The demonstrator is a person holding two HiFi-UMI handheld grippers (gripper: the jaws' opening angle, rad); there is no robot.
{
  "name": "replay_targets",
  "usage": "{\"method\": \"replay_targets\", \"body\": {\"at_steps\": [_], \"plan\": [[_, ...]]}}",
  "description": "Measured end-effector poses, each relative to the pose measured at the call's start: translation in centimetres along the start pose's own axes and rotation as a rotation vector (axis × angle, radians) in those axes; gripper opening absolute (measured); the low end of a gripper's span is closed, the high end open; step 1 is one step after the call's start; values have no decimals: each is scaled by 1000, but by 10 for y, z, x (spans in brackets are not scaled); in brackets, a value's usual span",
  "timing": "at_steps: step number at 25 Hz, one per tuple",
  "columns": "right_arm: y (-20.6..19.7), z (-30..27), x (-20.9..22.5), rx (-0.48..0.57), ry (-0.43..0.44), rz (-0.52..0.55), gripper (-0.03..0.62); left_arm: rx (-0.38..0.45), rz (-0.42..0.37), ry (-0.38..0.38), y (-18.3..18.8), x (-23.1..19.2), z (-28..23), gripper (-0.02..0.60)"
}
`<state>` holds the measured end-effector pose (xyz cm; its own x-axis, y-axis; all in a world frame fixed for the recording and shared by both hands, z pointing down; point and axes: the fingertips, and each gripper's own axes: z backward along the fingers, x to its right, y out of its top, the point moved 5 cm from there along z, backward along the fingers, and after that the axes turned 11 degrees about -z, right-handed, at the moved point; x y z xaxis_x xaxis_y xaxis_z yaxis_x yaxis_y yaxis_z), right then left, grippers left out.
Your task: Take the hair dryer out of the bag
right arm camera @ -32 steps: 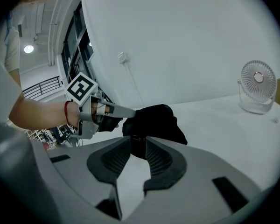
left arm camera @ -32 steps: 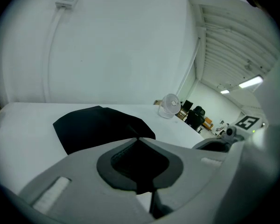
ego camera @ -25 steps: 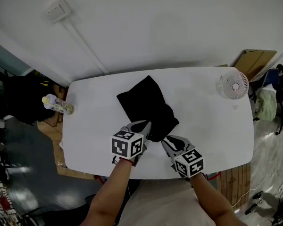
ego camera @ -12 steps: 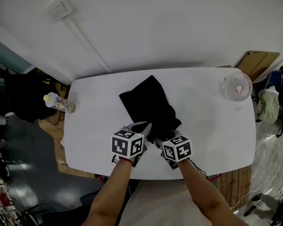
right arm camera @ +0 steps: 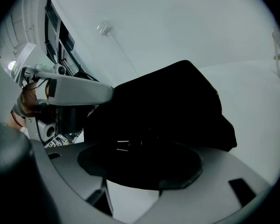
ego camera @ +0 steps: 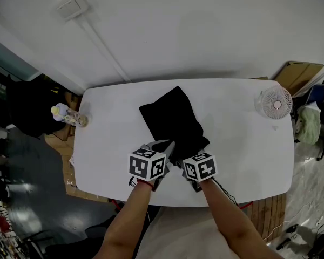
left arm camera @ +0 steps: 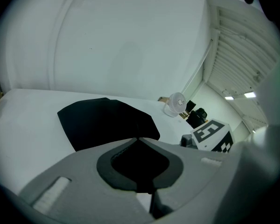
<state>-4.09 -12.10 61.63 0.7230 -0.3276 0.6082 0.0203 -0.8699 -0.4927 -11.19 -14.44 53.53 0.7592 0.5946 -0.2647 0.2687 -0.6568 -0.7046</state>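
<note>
A black cloth bag [ego camera: 173, 124] lies in the middle of the white table [ego camera: 243, 144]. My left gripper [ego camera: 166, 147] is shut on the bag's near left edge; in the left gripper view its tips [left arm camera: 138, 139] meet over black cloth. My right gripper [ego camera: 186, 159] sits beside it at the bag's near end. Its jaws are opening wide, and the bag's dark mouth [right arm camera: 177, 101] lies between them without the pads pressing on it. Two metal plug pins [right arm camera: 123, 145] glint in that opening. The hair dryer itself is hidden.
A small white fan [ego camera: 275, 102] stands at the table's far right corner. A bottle [ego camera: 67, 118] lies at the left edge. A cardboard box [ego camera: 299, 72] leans beyond the right end. The wall runs close behind the table.
My right gripper has moved left and forward to the bag's near end, close to the left gripper, and its jaws have spread. The left gripper has kept its hold and place.
</note>
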Motion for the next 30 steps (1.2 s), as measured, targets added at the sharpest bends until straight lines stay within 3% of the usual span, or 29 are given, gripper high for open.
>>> {"method": "replay_targets", "body": {"at_steps": [16,30], "plan": [[-1,23,8,-88,-38,7,227,-44,-15,42,-9,-10,-1,17],[-42,85,18,-160,20,55,222,-45,-10,50,-12,-8,-3,18]]}}
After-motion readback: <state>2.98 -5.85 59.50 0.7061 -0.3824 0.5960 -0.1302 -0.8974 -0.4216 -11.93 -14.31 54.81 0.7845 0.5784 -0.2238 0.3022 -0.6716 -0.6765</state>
